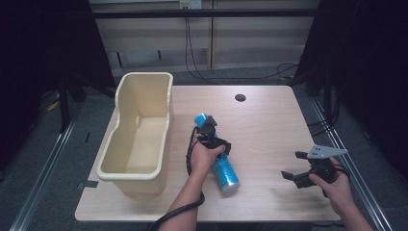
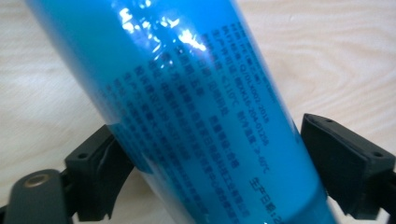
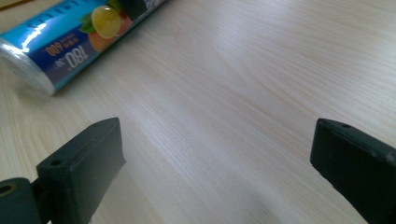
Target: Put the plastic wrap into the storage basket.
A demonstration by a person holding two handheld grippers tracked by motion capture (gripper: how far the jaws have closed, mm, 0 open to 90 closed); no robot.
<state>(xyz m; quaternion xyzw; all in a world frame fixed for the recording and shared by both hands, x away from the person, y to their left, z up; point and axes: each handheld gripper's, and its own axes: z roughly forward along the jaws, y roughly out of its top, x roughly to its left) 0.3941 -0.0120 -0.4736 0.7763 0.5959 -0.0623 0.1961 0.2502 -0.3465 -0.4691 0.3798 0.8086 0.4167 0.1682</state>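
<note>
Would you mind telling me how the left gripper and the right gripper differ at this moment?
The left gripper sits over the blue tube near the table's middle, its jaws either side of the tube; the right gripper is off to the right with bare wooden table between its jaws. The right gripper is wide open; whether the left has clamped the tube I cannot tell. Both have black jaws and are hand-held.

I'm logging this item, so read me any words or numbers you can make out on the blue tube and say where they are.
"180" in large white digits: on the blue tube, near its silver end, beside a picture of a lemon.
"600": smaller orange digits next to it.
Dense black print on the tube's back, between the left hand-held gripper's jaws: too blurred to read.
</note>
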